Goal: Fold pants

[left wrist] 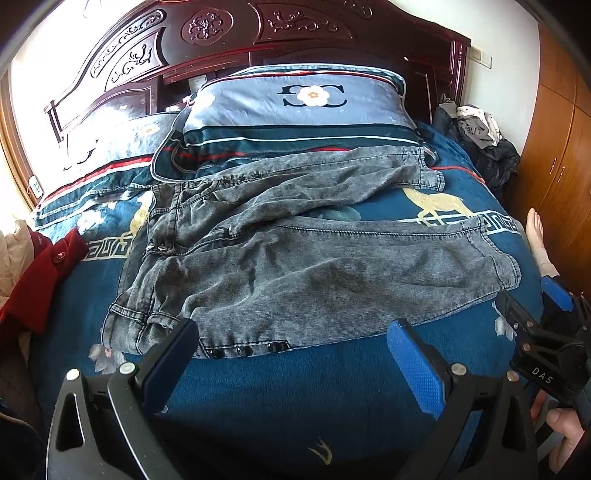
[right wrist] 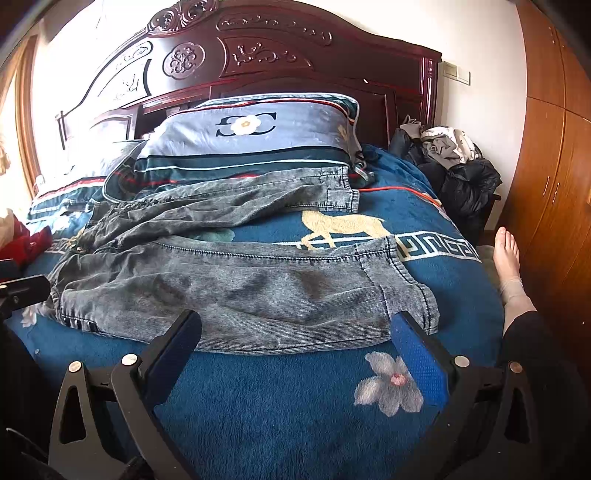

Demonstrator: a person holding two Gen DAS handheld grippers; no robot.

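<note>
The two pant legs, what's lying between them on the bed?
Between the jeans' legs only bare blue blanket shows, with its gold horse print; the right wrist view shows it best.

**Right wrist: jeans spread on bed**

Grey jeans [right wrist: 229,291] are lying across the blue blanket [right wrist: 277,406], legs pointing right. Right gripper [right wrist: 295,334] is hovering at the near hem, fingers wide apart, gripping nothing. Pillow [right wrist: 251,136] is sitting far.

A bed with a blue blanket [left wrist: 280,398] carries grey jeans [left wrist: 295,266] spread flat, waist to the left and the two legs splayed apart. Pillows [left wrist: 299,107] lie by the headboard [left wrist: 229,33], the far leg reaching onto one. A red garment [left wrist: 40,280] sits at the left edge, dark clothes [left wrist: 487,147] at the right.
</note>
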